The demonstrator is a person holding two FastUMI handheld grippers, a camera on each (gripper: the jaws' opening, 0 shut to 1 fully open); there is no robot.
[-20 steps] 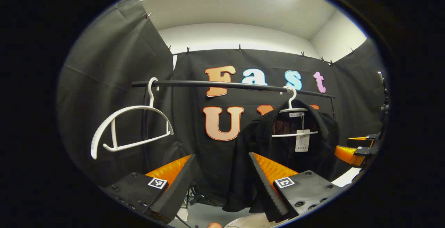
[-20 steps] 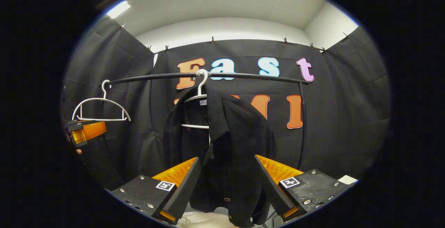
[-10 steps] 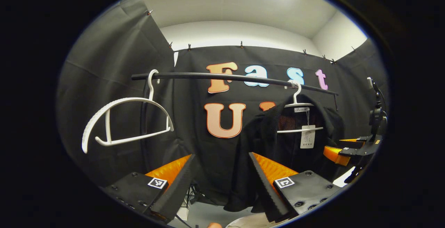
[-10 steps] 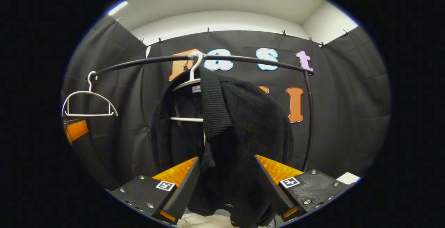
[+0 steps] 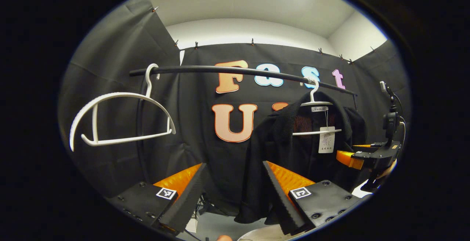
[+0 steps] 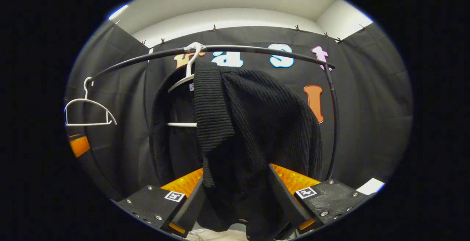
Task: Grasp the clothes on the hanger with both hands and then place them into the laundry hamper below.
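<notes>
- A black knit jacket (image 6: 253, 123) hangs on a white hanger (image 6: 185, 81) whose hook sits over a black rail (image 6: 257, 50); in the right gripper view the garment is close up, its ribbed collar falling down the front.
- The right gripper (image 6: 235, 193) is spread wide, its two fingers standing on either side of the jacket's lower front; the cloth hangs in the gap between them, and neither finger visibly presses on it.
- In the left gripper view the same jacket (image 5: 293, 149) sits farther off, to the right of centre, and here the hanger (image 5: 316, 103) shows its crossbar with a white paper tag (image 5: 326, 140) dangling from the neck.
- The left gripper (image 5: 233, 189) is likewise parted wide and holds nothing; the jacket's left hem hangs just behind its right-hand finger, apart from it as far as I can tell.
- The left gripper view also shows the right gripper (image 5: 361, 156) from the side, at the jacket's far edge, with a sliver of the hand holding it behind.
- A second, bare hanger (image 5: 121, 119) hangs at the rail's (image 5: 227, 71) left end, large in the left gripper view and small in the right gripper view (image 6: 86, 110).
- In the right gripper view, part of the left gripper (image 6: 79, 145) peeps in at the left edge below that bare hanger.
- A pale rim, likely the laundry hamper (image 5: 257, 236), shows at the bottom of the left gripper view below the jacket's hem.
</notes>
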